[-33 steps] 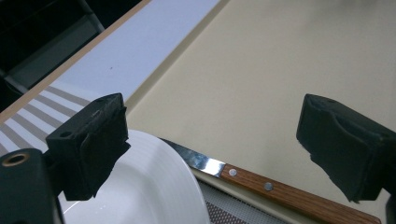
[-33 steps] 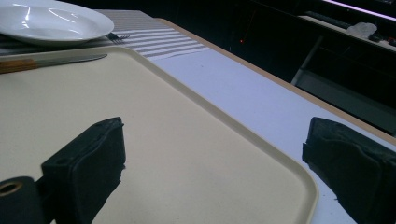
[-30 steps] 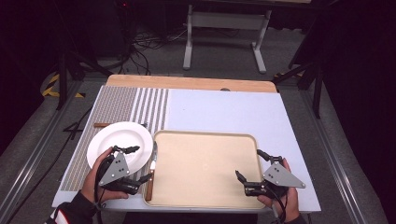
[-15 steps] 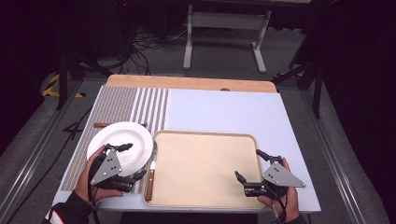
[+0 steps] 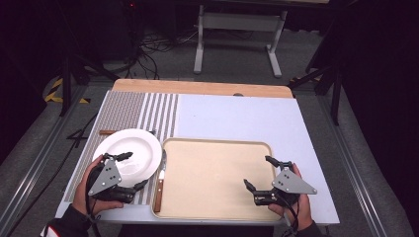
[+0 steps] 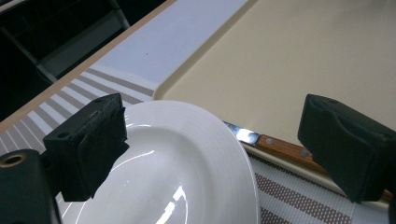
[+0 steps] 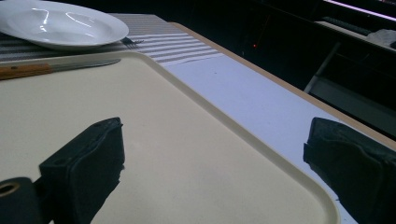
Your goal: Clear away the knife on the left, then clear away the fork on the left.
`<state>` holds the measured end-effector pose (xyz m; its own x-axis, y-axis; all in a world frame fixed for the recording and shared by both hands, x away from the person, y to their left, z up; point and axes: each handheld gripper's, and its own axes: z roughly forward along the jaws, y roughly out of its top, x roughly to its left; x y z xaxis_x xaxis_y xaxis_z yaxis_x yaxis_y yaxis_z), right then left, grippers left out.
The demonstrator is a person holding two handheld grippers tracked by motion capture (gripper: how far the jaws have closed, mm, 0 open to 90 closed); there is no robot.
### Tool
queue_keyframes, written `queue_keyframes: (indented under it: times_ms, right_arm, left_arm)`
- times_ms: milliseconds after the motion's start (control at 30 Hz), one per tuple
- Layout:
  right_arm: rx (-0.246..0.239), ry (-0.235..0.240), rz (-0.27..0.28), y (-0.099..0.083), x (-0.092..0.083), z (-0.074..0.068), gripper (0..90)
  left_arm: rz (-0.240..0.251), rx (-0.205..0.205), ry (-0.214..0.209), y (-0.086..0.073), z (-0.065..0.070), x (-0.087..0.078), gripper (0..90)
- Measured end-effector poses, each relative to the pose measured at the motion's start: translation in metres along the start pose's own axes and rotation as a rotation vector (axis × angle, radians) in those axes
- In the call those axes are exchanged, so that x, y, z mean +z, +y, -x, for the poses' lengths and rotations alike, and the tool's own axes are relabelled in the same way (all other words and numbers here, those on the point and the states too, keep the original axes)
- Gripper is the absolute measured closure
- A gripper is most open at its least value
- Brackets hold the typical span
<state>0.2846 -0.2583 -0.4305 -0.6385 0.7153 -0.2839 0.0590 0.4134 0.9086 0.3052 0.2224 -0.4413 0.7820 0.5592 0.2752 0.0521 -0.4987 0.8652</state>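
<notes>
A white plate [image 5: 127, 150] rests on the striped mat at the left, beside a beige tray [image 5: 212, 177]. A wooden-handled knife [image 5: 160, 185] lies along the tray's left rim. My left gripper [image 5: 133, 169] is open at the plate's near edge, one jaw over the plate and the other just past its rim. In the left gripper view the plate [image 6: 187, 163] spreads between the jaws of the left gripper [image 6: 217, 137], with the knife [image 6: 280, 144] behind it. My right gripper [image 5: 258, 172] is open and empty over the tray's near right corner. The right gripper [image 7: 215, 158] looks across the bare tray [image 7: 187, 116].
A fork [image 5: 106, 132] pokes out from under the plate's far side, its tines [image 7: 128, 42] on the mat. The striped mat [image 5: 148, 108] covers the table's left; the pale blue tabletop [image 5: 237, 118] runs behind the tray to a wooden back edge [image 5: 197, 88].
My left gripper has moved left along the plate's near edge, away from the knife. The right gripper, plate, knife and tray have stayed put.
</notes>
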Motion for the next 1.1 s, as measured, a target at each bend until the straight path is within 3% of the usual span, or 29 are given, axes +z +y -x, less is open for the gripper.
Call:
queue_keyframes:
  times_ms: [333,467,767,1033,1100]
  right_arm:
    - [-0.008,0.016,0.0,0.002,0.003,-0.003,5.0]
    - [0.02,0.037,0.001,0.002,0.003,-0.001,4.8]
    - [0.006,0.04,-0.011,0.0,0.001,-0.001,4.8]
    - [-0.002,0.049,-0.016,0.0,-0.002,-0.006,4.8]
    - [0.005,0.048,-0.023,-0.001,-0.001,-0.006,4.8]
  left_arm:
    - [0.006,-0.016,0.029,-0.006,-0.009,-0.012,9.2]
    - [0.005,-0.023,0.038,-0.007,-0.012,-0.012,9.2]
    - [-0.006,-0.033,0.029,-0.009,-0.018,-0.012,9.0]
    - [-0.024,-0.049,0.047,-0.01,-0.037,-0.018,10.3]
    - [-0.029,-0.067,0.058,-0.01,-0.052,-0.022,10.6]
